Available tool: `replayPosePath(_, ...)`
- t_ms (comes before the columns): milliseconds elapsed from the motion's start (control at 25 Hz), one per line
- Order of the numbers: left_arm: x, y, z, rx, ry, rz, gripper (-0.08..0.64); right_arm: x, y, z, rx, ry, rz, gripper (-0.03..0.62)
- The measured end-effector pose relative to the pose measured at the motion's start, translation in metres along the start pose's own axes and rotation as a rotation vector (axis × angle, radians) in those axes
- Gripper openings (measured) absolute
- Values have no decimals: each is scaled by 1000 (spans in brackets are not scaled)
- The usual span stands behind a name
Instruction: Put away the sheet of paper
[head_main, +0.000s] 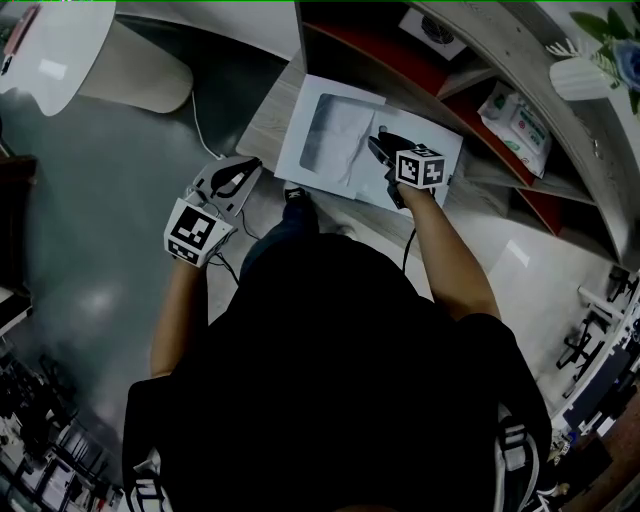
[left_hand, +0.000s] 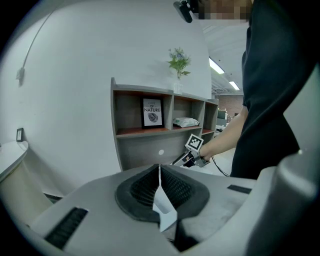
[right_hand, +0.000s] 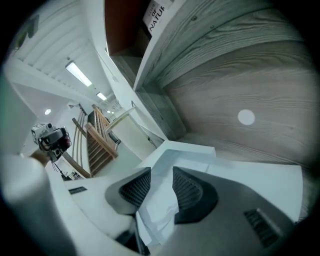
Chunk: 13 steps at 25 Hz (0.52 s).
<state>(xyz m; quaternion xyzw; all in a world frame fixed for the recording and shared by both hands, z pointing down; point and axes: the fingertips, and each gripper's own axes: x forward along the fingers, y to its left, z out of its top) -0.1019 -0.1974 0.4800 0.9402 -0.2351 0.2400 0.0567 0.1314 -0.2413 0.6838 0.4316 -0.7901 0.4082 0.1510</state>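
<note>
Jaws of the right hand-held gripper (right_hand: 160, 172) stood a little apart, with a crumpled fold of white paper lying in the gap between the pads. The pads did not visibly pinch it, so the grip looked loose or not yet made. That paper ran on into the sheet (head_main: 425, 130), which lay on a wooden ledge (head_main: 268, 115) at the foot of the shelf (left_hand: 140, 150), just below its open compartments. In the head view this gripper hung over the sheet's near right part, pointing down at it.

The left hand-held gripper (left_hand: 159, 167) was well apart from the sheet, off to the left above the floor (head_main: 120, 200). Its jaws were closed together on a small white scrap (left_hand: 165, 212), seemingly paper, whose corner stuck out below the pads.

As a judgement, the task was at an early stage. The sheet was reached and part of it sat between the right jaws, but it was not lifted clear and nothing showed it stowed anywhere. Left to do:
- close firmly on the paper
- raise the sheet without tearing or creasing it more
- carry it to its place, presumably one of the compartments
- let go

Which compartment was meant could not be told.
</note>
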Motion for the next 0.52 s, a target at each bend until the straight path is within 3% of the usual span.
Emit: replayPosePath(520, 9, -15, 11, 21, -17, -26, 25, -54, 46, 22, -73, -100, 54, 72)
